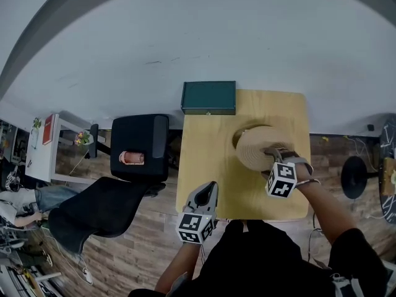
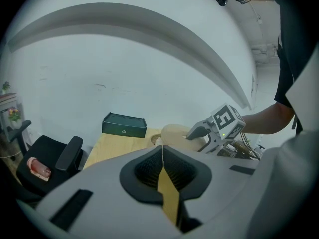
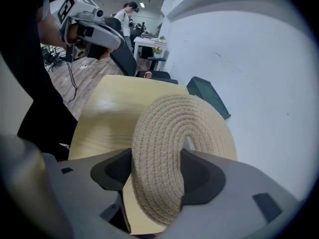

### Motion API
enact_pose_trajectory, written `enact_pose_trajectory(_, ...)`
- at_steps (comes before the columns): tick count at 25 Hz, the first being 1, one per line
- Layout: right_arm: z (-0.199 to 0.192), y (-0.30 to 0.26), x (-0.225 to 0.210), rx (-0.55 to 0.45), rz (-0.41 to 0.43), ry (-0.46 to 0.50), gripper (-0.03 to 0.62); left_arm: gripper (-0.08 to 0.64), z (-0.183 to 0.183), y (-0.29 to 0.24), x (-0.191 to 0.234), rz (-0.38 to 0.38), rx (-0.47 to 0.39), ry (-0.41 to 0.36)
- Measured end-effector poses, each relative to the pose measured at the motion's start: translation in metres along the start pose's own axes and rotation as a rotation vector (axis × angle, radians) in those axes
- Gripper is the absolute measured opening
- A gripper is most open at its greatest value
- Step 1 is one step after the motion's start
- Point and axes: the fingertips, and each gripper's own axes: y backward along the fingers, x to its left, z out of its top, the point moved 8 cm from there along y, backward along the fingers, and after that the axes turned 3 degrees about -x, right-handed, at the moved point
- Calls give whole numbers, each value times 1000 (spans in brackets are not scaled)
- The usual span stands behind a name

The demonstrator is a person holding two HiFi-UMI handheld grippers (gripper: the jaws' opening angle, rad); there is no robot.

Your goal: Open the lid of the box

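Right gripper (image 3: 157,169) was clamped on the round woven straw lid (image 3: 172,128), which looked part-lifted off its box (image 1: 238,140) but not clear, while the left gripper (image 2: 162,169) idled, jaws together.

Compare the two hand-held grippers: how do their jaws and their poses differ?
Jaws: the left hand-held gripper is shut, with nothing between its jaws, while the right hand-held gripper grips the woven lid.
Pose: the left hand-held gripper points almost level toward the wall, while the right hand-held gripper points steeply down at the table.
Shared: each carries a marker cube.
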Motion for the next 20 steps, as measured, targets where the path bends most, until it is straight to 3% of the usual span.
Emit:
enact_pose_trajectory(11,-18,31,76,-19,6,-61,316,21,-13,-4,-29,-80,32,-33)
enact_pose_trajectory(20,-36,24,124,12,73,-76,316,21,-20,-10,-52,-121,56,-29)
